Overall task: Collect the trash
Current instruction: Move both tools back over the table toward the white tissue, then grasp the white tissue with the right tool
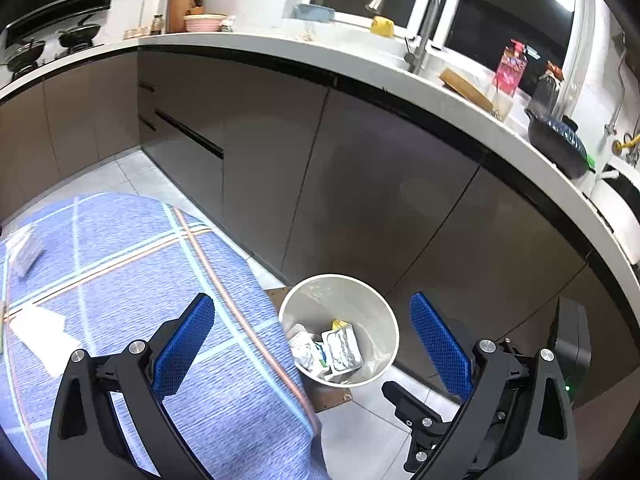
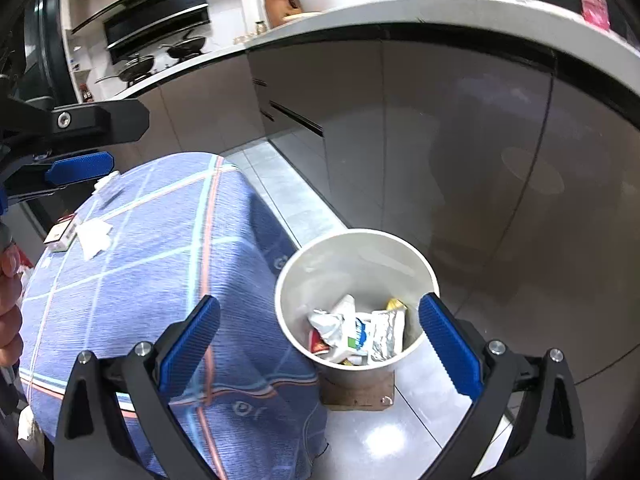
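1. Both your grippers, left gripper point(image 1: 312, 344) and right gripper point(image 2: 320, 344), gape wide, holding nothing, above the bin point(image 2: 424, 264).
2. Crumpled tissue point(image 2: 94, 236) lies on the table point(image 2: 168, 280) beside the bin: light, soft; pinch a raised fold.

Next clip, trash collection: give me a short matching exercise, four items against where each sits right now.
Items:
1. crumpled wrappers
2. white bin
3. white tissue
4. two pans

Places:
A. on the stove
B. on the blue tablecloth
C. inside the bin
D. on a wooden board on the floor

Pairs: 1-C, 2-D, 3-B, 4-A
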`<state>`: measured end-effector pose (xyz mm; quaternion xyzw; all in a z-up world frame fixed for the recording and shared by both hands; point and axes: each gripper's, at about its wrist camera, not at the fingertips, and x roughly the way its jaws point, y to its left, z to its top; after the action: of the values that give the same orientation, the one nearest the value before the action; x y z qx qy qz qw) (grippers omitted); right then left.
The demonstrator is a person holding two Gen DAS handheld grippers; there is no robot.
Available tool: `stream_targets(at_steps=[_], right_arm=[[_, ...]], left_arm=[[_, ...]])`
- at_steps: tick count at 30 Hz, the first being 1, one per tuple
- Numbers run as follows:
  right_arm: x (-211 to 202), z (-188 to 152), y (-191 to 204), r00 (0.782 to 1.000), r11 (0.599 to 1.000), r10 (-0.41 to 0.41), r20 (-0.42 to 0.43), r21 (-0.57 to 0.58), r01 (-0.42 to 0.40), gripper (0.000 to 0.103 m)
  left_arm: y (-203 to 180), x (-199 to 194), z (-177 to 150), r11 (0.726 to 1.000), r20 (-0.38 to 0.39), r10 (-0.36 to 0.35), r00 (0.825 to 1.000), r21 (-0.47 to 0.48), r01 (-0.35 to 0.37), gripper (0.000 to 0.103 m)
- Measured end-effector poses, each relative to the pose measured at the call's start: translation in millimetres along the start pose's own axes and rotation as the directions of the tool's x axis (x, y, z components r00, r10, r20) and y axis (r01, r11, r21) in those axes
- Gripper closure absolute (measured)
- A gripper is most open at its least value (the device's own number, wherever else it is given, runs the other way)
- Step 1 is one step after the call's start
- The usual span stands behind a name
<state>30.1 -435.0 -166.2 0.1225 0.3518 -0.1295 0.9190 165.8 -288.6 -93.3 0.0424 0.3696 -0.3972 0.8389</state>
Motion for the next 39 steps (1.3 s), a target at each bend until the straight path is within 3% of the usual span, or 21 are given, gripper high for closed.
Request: stream_targets(at_steps=[5, 10, 15, 17, 21, 25, 28, 29, 39], right_arm=[[-12.2, 8.2, 32.5, 0.999, 0.997, 0.043, 0.019, -0.062, -0.042, 0.003], [-17.7, 15.1, 73.7, 0.994, 0.985, 0.103, 0.041, -0.141, -0.097, 0.003], [-14.6, 22.7, 116.2, 0.957, 0.944, 0.29, 0.031, -0.175, -0.28, 0.003], [-8.8, 25.9, 136.5, 0.951, 0.93, 0.31, -0.008, -0.206, -0.305, 0.003], [6.3, 31.4, 183.2, 0.96, 0.906, 0.271, -0.076, -0.316, -0.281, 0.003], [26.8, 34.7, 220.6, 0.943, 0.881, 0.294, -0.154, -0.34, -0.33, 0.004], [43.6, 35.7, 252.3, 0.931, 0.855, 0.303, -0.203, -0.374, -0.36, 0.014], [48.5, 37.0, 259.6, 0.93, 0.85, 0.299, -0.211, -0.385, -0.361, 0.021], [116.0, 49.6, 306.5, 0.9, 0.828, 0.293, -0.324, -0.384, -0.408, 0.044]], left_arm=[[19.9, -39.0, -4.3, 0.997, 0.047, 0.077, 0.996, -0.017, -0.076, 0.008], [58.5, -73.2, -18.1, 0.977, 0.037, 0.195, 0.98, -0.096, -0.19, 0.008], [115.5, -105.0, -45.8, 0.938, 0.004, 0.28, 0.96, -0.212, -0.273, 0.008], [136.3, -114.4, -57.5, 0.921, -0.011, 0.309, 0.951, -0.244, -0.302, 0.008], [183.6, -133.9, -85.4, 0.878, -0.055, 0.357, 0.932, -0.321, -0.355, 0.008], [219.5, -151.5, -105.5, 0.849, -0.067, 0.378, 0.923, -0.372, -0.375, 0.009], [237.8, -159.7, -115.0, 0.841, -0.068, 0.378, 0.923, -0.393, -0.373, 0.009], [242.7, -161.3, -117.4, 0.84, -0.067, 0.374, 0.925, -0.399, -0.369, 0.009], [272.9, -149.7, -126.6, 0.846, -0.093, 0.329, 0.94, -0.413, -0.337, 0.012]])
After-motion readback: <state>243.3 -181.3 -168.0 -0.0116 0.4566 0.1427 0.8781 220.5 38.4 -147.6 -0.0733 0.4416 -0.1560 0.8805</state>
